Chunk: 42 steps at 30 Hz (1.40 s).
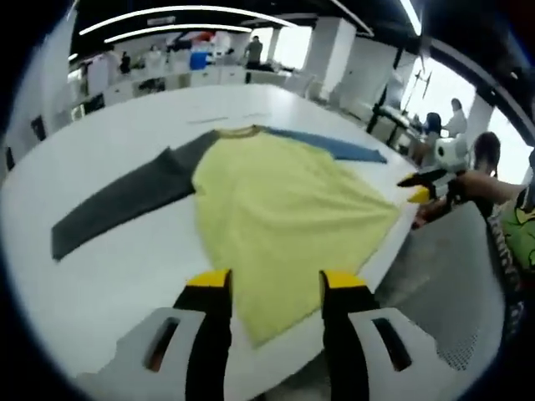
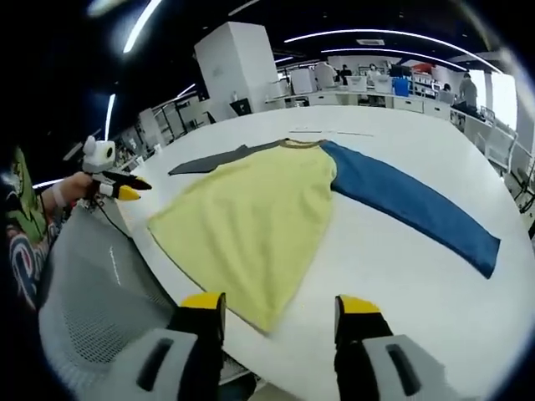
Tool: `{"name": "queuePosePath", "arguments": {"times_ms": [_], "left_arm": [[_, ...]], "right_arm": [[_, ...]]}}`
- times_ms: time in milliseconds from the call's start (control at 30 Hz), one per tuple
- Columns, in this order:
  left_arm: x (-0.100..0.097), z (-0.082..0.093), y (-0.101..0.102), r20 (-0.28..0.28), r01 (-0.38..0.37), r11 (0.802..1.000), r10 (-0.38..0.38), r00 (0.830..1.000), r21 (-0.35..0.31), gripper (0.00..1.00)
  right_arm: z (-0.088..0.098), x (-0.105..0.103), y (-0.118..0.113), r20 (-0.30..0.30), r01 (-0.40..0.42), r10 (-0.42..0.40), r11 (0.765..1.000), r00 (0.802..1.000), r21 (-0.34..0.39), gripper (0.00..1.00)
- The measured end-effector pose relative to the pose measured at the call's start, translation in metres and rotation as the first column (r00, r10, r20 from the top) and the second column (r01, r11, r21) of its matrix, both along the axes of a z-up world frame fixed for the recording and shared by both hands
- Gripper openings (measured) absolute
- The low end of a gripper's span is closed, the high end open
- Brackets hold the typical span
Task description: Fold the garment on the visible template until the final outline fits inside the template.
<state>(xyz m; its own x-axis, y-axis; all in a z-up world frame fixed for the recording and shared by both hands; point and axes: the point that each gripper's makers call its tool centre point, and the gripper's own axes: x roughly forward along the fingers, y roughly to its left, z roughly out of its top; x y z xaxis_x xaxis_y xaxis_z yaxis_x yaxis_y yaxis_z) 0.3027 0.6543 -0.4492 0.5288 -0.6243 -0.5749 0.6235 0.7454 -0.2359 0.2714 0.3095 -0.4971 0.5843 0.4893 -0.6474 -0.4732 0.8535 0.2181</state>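
A long-sleeved shirt lies flat on the white table [image 1: 125, 276]. Its yellow body [image 1: 280, 209] has a dark grey sleeve [image 1: 125, 200] and a blue sleeve [image 1: 334, 147]. My left gripper [image 1: 276, 284] hangs open above the near hem corner, nothing between its yellow-tipped jaws. In the right gripper view the yellow body [image 2: 251, 217], blue sleeve [image 2: 418, 209] and grey sleeve [image 2: 209, 160] spread out ahead. My right gripper [image 2: 282, 305] stands open over the table edge by the hem. Each gripper shows in the other's view, held off the table's edge: right gripper [image 1: 411, 188], left gripper [image 2: 138, 187].
Faint thin lines [image 2: 334, 132] mark the table beyond the collar. A grey mesh chair [image 1: 451, 284] sits against the table edge between the two grippers, also the chair [image 2: 92, 284]. Desks, shelves and people stand far behind.
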Motion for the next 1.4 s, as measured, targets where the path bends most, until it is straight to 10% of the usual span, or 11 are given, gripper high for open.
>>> {"name": "queuePosePath", "arguments": {"times_ms": [500,933,1400], "left_arm": [[0.019,0.05,0.034,0.193,-0.07,0.969,0.118,0.974,-0.238,0.81],[0.033,0.068,0.036,0.251,-0.088,0.964,0.153,0.956,-0.253,0.79],[0.036,0.086,0.043,0.303,-0.111,0.959,0.191,0.934,-0.262,0.75]], "right_arm": [[0.025,0.029,-0.04,0.09,0.094,-0.093,0.995,0.992,-0.009,0.89],[0.039,0.053,-0.072,0.114,0.175,-0.173,0.985,0.978,-0.008,0.91],[0.036,0.1,-0.193,0.137,0.547,-0.54,0.837,0.83,-0.008,0.74]]}}
